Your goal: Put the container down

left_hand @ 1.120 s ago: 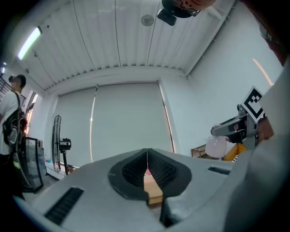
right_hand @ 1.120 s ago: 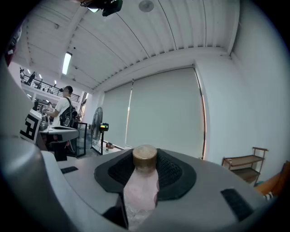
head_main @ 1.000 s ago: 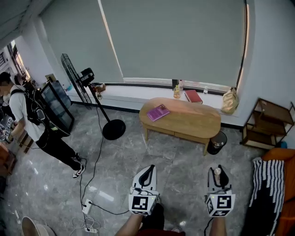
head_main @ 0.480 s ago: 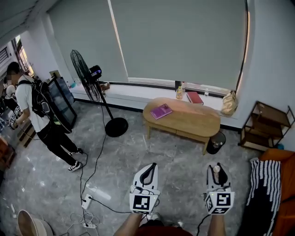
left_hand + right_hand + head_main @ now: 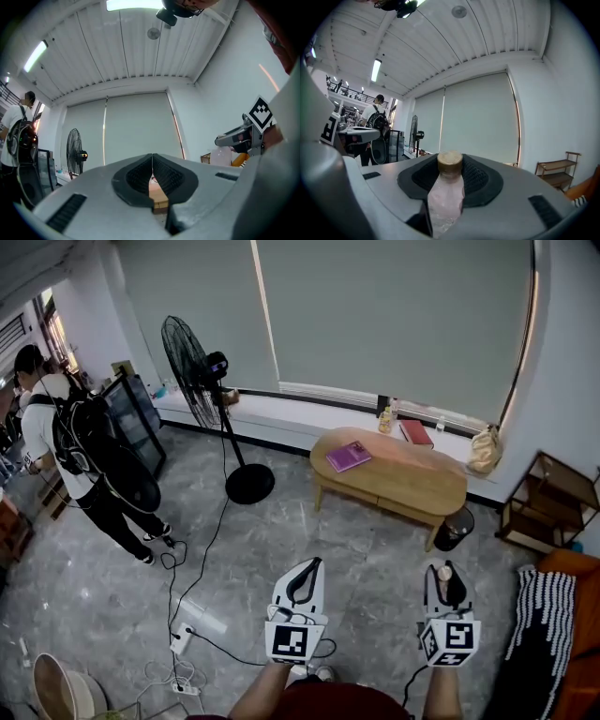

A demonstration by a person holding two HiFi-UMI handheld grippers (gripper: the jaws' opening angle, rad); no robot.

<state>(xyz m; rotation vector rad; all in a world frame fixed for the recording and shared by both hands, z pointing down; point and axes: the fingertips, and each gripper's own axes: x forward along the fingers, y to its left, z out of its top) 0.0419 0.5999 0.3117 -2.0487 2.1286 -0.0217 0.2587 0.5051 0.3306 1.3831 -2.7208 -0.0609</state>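
Head view. The left claw (image 5: pixel 314 564) and the right claw (image 5: pixel 448 570) are held side by side above the grey marble floor (image 5: pixel 112 587), both pointing forward. The container (image 5: pixel 442 575), a small bottle, stands upright between the right claw's jaws. The oval wooden desk (image 5: pixel 403 488) lies well ahead of both claws and carries a purple book (image 5: pixel 349 457). A standing fan (image 5: pixel 192 357) is ahead and left of the left claw. A person (image 5: pixel 66 442) with a backpack stands far to the left.

Left gripper view. The left claw (image 5: pixel 152 172) is closed: its black ribbed pads meet along a thin line with nothing gripped. A sliver of the desk shows through the slit below them. The right claw (image 5: pixel 236 137) appears well off to the right, with the pale container (image 5: pixel 220 157) in it. The fan (image 5: pixel 73 145) stands to the left.

Right gripper view. The right claw (image 5: pixel 450 177) is clamped on the container (image 5: pixel 446 197), a pale pink translucent bottle. Its tan cap (image 5: pixel 450 162) rises just above the pads. A wooden shelf (image 5: pixel 558 172) stands ahead to the right, and the fan (image 5: pixel 415 133) and the person (image 5: pixel 375 115) are ahead to the left.
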